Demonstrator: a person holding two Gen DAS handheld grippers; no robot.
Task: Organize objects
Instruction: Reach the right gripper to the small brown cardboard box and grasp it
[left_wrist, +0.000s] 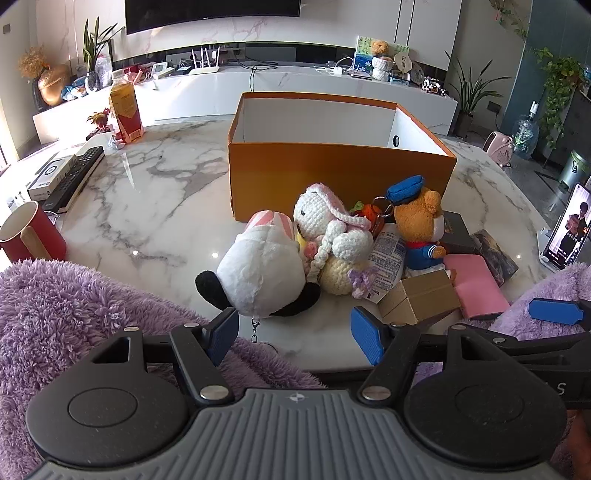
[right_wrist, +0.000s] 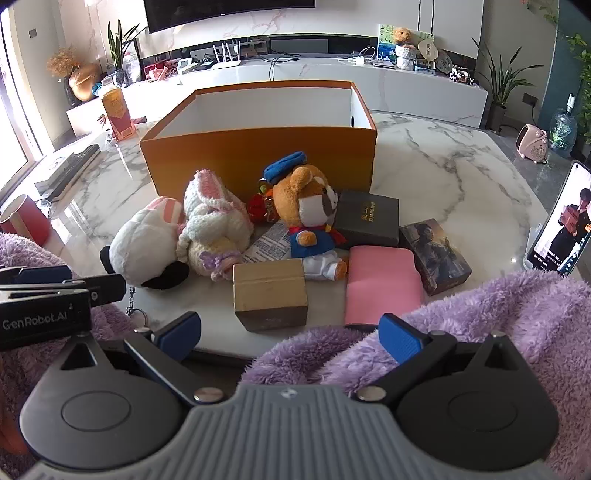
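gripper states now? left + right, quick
Left gripper: open, holding nothing, near the white plush.
Right gripper: open, holding nothing, short of the brown box.

**Bright daylight, heavy fisheye bend**

Strong daylight pours in from the left, and the marble worktop (left_wrist: 155, 206) throws white glare streaks and small pinpoint highlights. Soft shadows sit under the toys. Both views stay sharp in the middle; straight edges bow outward, and the corners darken to black vignette.
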